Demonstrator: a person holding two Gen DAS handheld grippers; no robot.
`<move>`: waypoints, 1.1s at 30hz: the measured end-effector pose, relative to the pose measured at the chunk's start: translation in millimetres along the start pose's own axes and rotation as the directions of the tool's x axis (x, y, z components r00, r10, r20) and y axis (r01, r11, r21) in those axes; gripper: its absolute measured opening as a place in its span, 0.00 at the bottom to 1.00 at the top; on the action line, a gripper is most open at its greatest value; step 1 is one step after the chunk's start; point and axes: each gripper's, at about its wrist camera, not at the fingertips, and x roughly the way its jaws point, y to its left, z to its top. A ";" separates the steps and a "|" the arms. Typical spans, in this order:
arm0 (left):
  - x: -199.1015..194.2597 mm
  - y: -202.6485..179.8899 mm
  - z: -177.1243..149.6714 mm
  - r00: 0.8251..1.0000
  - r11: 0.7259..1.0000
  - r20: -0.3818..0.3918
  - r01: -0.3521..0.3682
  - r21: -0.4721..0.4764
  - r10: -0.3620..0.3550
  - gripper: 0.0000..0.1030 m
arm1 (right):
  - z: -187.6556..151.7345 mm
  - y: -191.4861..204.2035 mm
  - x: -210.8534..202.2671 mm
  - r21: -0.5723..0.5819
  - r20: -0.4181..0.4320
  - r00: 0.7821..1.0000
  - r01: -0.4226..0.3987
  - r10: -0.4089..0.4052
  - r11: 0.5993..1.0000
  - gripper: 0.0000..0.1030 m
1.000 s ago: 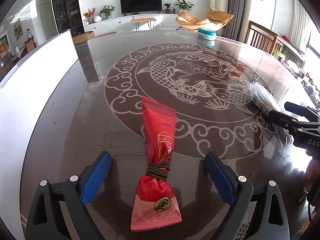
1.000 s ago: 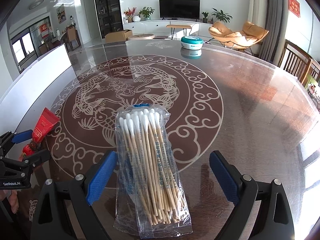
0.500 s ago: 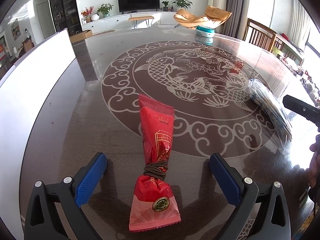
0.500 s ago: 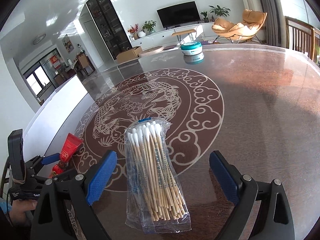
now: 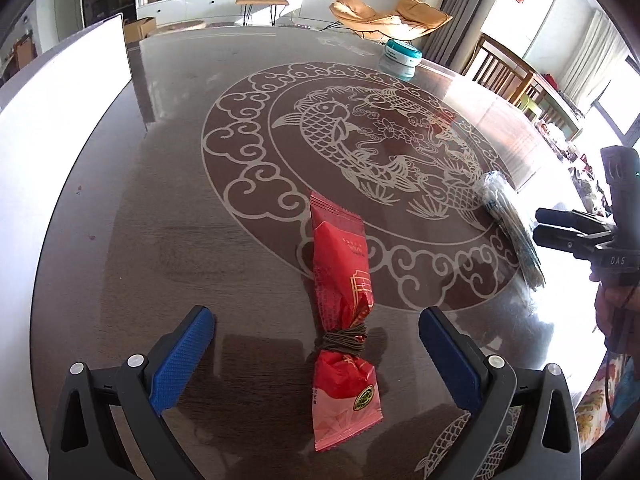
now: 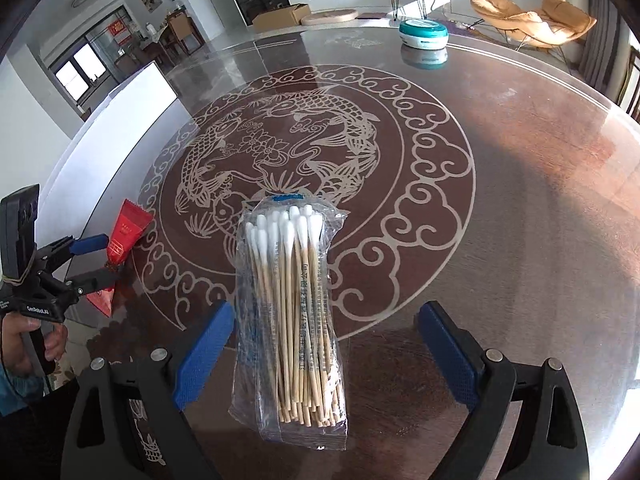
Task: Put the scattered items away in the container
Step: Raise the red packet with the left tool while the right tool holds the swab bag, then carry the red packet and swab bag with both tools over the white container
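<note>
Left gripper (image 5: 316, 354) stands wide open, empty, astride the red packet (image 5: 344, 320) lying on the table (image 5: 120, 260). Right gripper (image 6: 326, 354), likewise wide and empty, straddles the swab bag (image 6: 292, 312). Slick wrappers may slide when pinched. Far off, a teal tub (image 6: 423, 31).

A clear plastic bag of wooden cotton swabs (image 6: 294, 320) lies flat on the glossy brown fish-patterned table (image 6: 520, 200), between the wide-apart blue-padded fingers of the right gripper (image 6: 324, 356), touching neither. At far left the left gripper (image 6: 96, 258) straddles a red foil snack packet (image 6: 122, 240).
</note>
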 end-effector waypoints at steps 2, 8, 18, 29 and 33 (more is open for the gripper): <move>4.0 -6.0 4.2 0.999 0.999 -0.033 -0.021 0.038 0.023 1.00 | 6.7 11.6 6.4 -0.054 -0.050 0.999 0.013 -0.016 0.998 0.92; 17.3 -31.3 6.7 0.985 0.972 -0.046 -0.153 0.176 0.164 1.00 | 25.7 36.3 28.0 -0.170 -0.187 0.976 0.076 -0.108 0.983 0.92; 12.6 -39.4 18.7 0.983 0.963 -0.037 -0.167 0.212 0.178 0.35 | 38.6 46.3 35.1 -0.230 -0.231 0.958 0.116 -0.170 0.966 0.34; -39.1 -34.4 28.6 0.988 0.970 0.039 -0.152 0.191 0.147 0.25 | 55.8 55.1 -21.2 -0.233 -0.165 0.976 0.100 -0.141 0.967 0.32; -61.2 -27.6 30.8 0.985 0.971 0.078 -0.165 0.173 0.153 0.25 | 65.4 73.3 -32.6 -0.256 -0.135 0.980 0.107 -0.145 0.961 0.32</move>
